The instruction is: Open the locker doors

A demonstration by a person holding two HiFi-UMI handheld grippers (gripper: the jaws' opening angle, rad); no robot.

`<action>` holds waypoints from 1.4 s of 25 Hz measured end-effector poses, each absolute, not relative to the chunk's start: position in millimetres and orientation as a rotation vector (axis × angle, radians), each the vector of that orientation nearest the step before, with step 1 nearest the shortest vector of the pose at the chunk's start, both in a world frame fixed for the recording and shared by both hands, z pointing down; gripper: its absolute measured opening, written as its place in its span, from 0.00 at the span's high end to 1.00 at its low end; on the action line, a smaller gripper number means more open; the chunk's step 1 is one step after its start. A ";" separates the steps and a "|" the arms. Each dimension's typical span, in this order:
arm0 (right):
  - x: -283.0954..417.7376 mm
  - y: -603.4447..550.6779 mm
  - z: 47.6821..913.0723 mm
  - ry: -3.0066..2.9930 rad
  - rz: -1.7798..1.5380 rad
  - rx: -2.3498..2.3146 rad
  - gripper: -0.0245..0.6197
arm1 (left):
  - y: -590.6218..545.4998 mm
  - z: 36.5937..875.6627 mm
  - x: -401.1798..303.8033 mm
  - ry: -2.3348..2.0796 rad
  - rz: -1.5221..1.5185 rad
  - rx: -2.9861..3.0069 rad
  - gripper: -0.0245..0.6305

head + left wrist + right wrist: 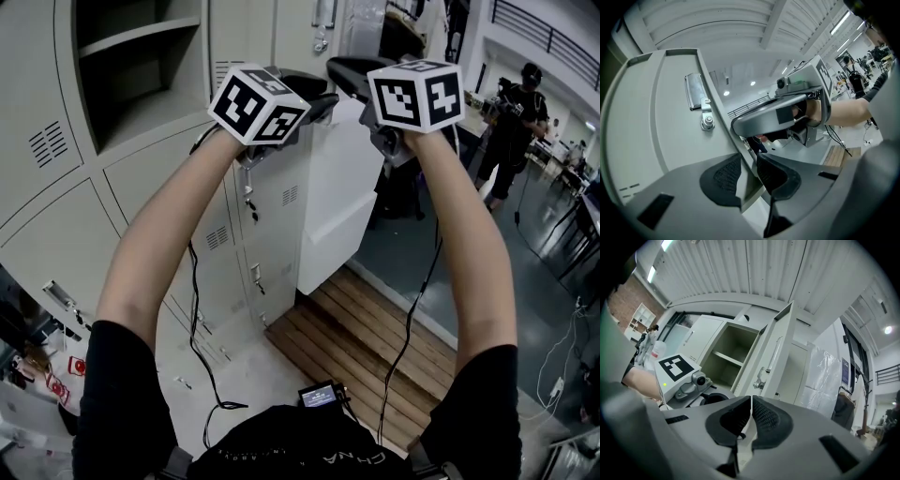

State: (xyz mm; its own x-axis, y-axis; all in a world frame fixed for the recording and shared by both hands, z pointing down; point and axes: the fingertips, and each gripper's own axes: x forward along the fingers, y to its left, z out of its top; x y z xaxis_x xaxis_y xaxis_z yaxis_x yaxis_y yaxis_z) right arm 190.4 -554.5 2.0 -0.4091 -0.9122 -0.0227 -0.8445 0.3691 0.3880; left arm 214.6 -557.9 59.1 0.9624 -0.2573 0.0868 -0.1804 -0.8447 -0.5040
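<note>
Head view: both arms are raised to a bank of grey lockers, the left gripper at a door's edge and the right gripper at the top of an open white door, while an upper locker stands open. Left gripper view: the fingers, fairly wide apart, clamp the edge of a grey locker door near its latch. Right gripper view: the fingers, almost together, pinch the white door's thin edge, with the open shelved upper locker beyond
</note>
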 end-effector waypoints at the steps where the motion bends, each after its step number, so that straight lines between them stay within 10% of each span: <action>1: 190.8 -555.0 2.3 -2.423 -0.506 1.589 0.90 | -557.8 58.1 211.0 0.325 -0.201 -2.595 0.80; 35: 35.3 -498.9 103.1 -2.265 -0.647 1.678 0.90 | -491.5 129.3 -4.4 0.528 -0.060 -2.607 0.93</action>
